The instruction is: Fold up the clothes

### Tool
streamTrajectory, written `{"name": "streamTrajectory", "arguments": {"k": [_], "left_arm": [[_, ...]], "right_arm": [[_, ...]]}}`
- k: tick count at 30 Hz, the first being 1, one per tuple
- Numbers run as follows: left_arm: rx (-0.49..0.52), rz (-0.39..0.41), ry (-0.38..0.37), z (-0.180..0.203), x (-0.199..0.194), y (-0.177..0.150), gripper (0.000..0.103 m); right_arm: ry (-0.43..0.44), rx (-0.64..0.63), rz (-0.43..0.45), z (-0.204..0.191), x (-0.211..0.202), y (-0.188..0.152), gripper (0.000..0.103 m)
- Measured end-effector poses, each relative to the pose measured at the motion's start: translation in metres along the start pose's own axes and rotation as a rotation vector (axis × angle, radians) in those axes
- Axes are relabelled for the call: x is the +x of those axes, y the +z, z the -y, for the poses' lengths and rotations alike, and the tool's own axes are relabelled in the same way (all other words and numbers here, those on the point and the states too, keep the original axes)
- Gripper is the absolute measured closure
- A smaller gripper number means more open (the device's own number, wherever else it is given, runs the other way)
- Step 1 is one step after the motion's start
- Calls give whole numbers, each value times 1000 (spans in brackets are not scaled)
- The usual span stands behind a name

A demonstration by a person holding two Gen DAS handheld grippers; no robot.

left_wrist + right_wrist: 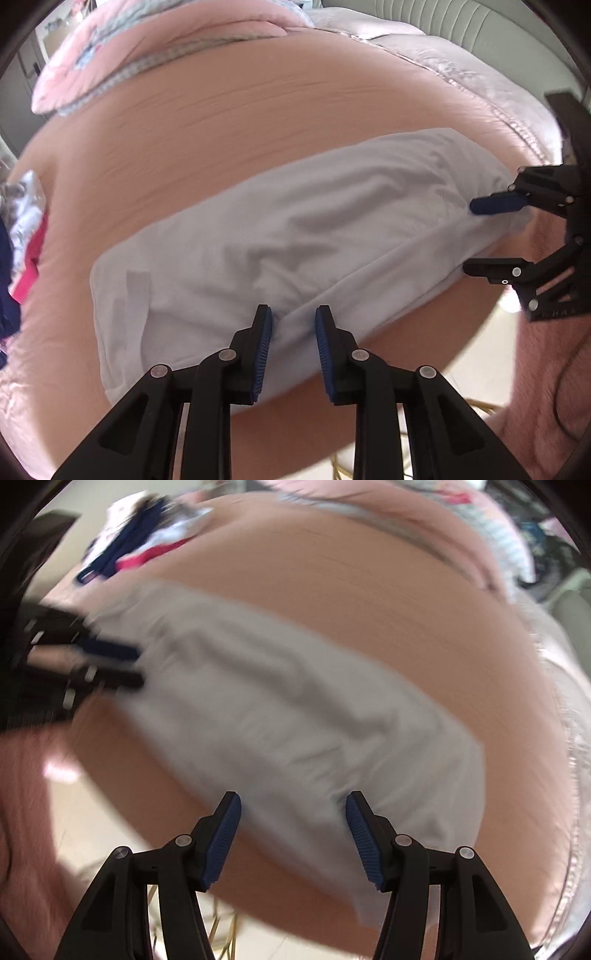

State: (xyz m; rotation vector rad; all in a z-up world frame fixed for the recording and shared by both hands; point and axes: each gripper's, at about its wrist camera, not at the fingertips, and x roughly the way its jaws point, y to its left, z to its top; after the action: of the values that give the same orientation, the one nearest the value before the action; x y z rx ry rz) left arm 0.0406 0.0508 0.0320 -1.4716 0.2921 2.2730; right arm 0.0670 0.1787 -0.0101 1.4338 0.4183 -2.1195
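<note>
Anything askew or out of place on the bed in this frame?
Mostly tidy. The folded white garment lies slightly creased on the peach sheet, both claws open at its edge. Only the heap of loose clothes at the far corner looks messy.

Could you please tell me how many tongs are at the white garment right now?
2. The left tongs sit open at the near edge of the white garment; the right tongs sit open at its other end. None seem hidden.

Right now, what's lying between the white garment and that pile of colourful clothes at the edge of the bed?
Nothing: only bare pink bedsheet separates the white garment from the pile of colourful clothes. The left wrist view shows it best.
</note>
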Motion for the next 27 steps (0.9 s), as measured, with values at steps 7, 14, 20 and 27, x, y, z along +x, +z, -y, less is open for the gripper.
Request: {"name": "streamTrajectory", "arguments": {"k": [7,14,20,27], "left_arm": [[-208,82,-18,-12,12,27,81],[-151,53,9,-16,19,20,81],[-218,118,-40,-30,1,37,81],[-232,80,-38,-33,23,51,80]], "right_arm": [[39,123,28,6,0,5,44],[82,280,125,27,-8,-3,50],[30,349,225,35,-26,14,47],[-113,212,69,14,8,41,47]]}}
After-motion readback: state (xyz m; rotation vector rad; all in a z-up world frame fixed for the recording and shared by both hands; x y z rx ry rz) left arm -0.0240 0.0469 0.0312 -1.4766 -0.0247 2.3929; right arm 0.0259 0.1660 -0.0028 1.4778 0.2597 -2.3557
